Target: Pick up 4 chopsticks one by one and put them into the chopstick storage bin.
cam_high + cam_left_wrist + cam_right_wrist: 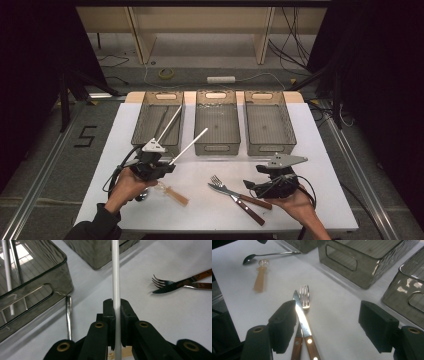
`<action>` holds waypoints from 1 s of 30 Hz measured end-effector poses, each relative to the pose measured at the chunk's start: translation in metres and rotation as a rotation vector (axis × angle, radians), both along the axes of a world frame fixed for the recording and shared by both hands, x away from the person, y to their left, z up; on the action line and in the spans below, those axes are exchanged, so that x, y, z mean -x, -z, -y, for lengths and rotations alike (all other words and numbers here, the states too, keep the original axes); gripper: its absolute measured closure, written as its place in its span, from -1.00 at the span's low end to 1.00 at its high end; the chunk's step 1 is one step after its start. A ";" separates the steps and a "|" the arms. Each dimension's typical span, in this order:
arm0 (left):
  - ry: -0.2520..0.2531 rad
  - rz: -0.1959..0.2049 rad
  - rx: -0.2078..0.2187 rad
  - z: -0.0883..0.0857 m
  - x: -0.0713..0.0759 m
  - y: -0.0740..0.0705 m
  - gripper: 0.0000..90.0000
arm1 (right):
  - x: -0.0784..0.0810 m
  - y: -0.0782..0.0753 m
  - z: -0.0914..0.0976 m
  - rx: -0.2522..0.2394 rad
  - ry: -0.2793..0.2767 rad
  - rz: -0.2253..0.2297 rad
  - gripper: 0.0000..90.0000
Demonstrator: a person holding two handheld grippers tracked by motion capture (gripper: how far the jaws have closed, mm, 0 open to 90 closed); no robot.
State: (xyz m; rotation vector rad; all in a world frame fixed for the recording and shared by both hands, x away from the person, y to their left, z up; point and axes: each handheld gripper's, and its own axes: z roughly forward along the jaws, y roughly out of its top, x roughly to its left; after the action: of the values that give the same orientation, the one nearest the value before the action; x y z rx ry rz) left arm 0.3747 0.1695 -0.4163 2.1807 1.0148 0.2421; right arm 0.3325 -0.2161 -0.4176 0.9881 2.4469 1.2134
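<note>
Right gripper wide open, empty — knife and fork lie lengthwise between jaws; left gripper clamps white stick.

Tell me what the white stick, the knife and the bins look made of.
White stick: probably plastic, smooth and matte, though coated wood is possible.
Knife: shiny steel blade, brown wooden-looking handle with pale rivets.
Bins: smoky translucent plastic; the table shows through their ribbed walls.

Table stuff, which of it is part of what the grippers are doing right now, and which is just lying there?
In hand:
white stick, clamped in the left gripper
knife and fork, between the open jaws of the right gripper
left bin, already holding a stick

Lying about:
spoon
wooden-handled utensil
middle bin
right bin
</note>
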 end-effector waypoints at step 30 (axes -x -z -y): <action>-0.225 0.045 0.076 -0.038 -0.065 -0.016 0.89 | 0.032 0.007 0.012 -0.037 0.023 0.005 -0.32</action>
State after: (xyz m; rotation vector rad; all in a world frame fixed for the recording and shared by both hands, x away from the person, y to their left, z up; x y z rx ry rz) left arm 0.4397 0.2075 -0.4002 1.9846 1.2248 0.3490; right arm 0.3009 -0.2282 -0.4247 1.0195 2.4102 1.2570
